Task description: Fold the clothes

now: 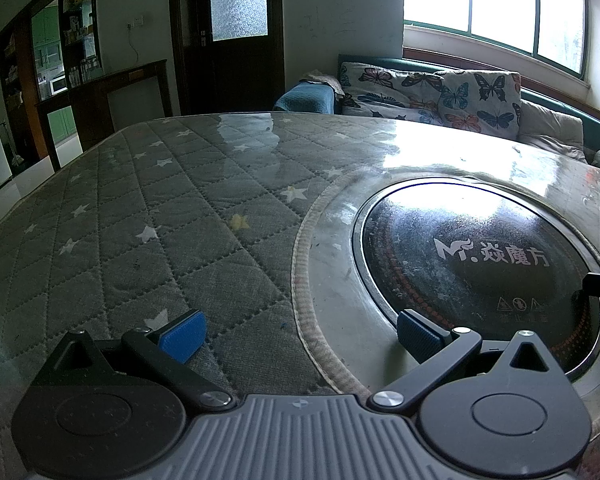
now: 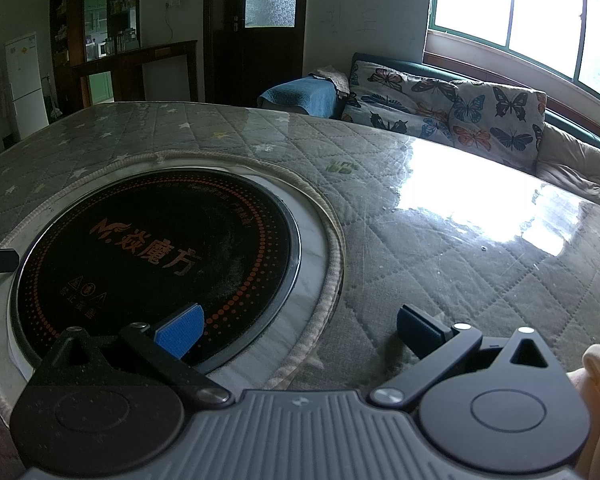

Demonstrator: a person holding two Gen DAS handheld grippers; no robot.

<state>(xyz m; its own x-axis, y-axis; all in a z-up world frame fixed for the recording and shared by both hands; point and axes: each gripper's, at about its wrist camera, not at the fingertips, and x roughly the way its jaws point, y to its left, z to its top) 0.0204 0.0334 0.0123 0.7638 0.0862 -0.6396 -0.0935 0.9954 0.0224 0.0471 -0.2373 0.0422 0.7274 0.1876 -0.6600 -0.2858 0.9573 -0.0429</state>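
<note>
Left gripper: 2 black arms with ribbed blue pads, spread wide, nothing between them; right gripper: same build, also spread wide and empty. Both hover low over a table covered in grey quilted cloth with diamond stitching and pale stars, under a glossy clear sheet that mirrors the window. Set into the table: a round black glass cooktop with orange dots and printed characters, ringed by a metal rim and a frayed braided edge. Right view only: pale cream fabric, soft and folded, at the lower right edge just beside the gripper; probably the clothing; the left view does not show it. Beyond: butterfly-print cushions on a sofa; dark door; bright window; white fridge far left.
</note>
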